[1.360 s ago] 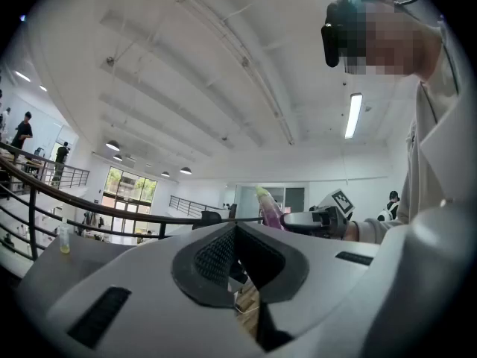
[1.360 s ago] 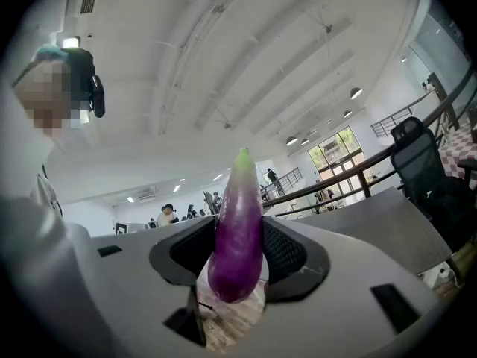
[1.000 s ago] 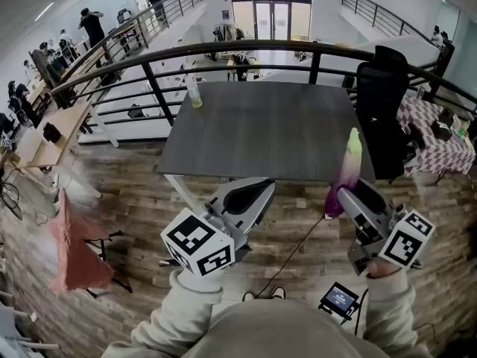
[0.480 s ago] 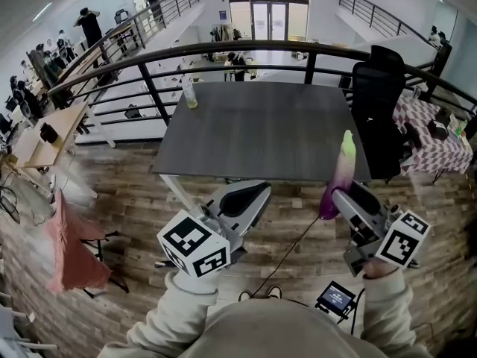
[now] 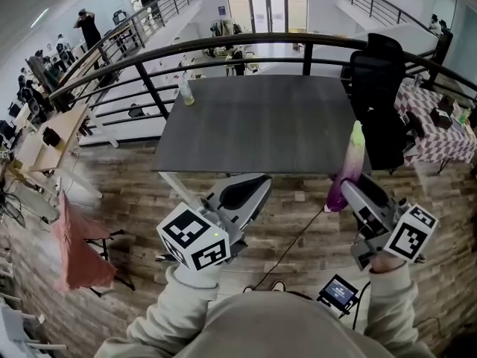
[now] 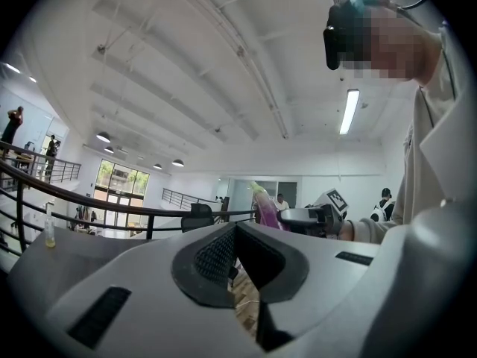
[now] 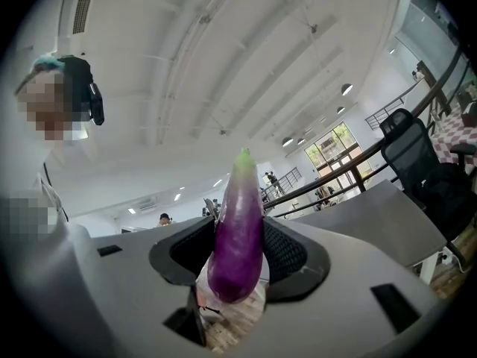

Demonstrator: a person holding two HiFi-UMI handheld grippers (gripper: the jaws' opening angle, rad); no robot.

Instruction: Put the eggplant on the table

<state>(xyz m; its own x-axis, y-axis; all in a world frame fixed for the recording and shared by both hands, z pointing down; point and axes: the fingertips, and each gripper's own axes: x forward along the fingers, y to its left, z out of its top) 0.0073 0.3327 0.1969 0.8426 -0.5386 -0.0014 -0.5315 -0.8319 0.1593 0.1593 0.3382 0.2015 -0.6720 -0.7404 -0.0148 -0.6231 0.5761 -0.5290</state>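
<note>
Grey moulded jaws of the right gripper (image 7: 237, 259) stand fairly wide and clamp the lower, purple end of the eggplant (image 7: 238, 222). The eggplant rises upright from them with its green tip uppermost, in the air and touching no surface. Left gripper (image 6: 237, 253): jaws drawn together, nothing between them, held level beside the right one. Both hang over the wood-patterned floor (image 5: 134, 192), near the front edge of the dark grey table (image 5: 261, 125). The tabletop is bare except for a small bottle (image 5: 185, 92) near its far left corner. A black chair (image 5: 380, 80) stands at its right side, and a black railing (image 5: 223, 47) runs behind. Step in hand, as judged: carrying the eggplant to the table, with placement not yet done. The next move calls for bringing the right gripper forward over the bare top and lowering it. The eggplant should be tilted so that it lies along the surface rather than toppling, and only then should the jaws part.
</note>
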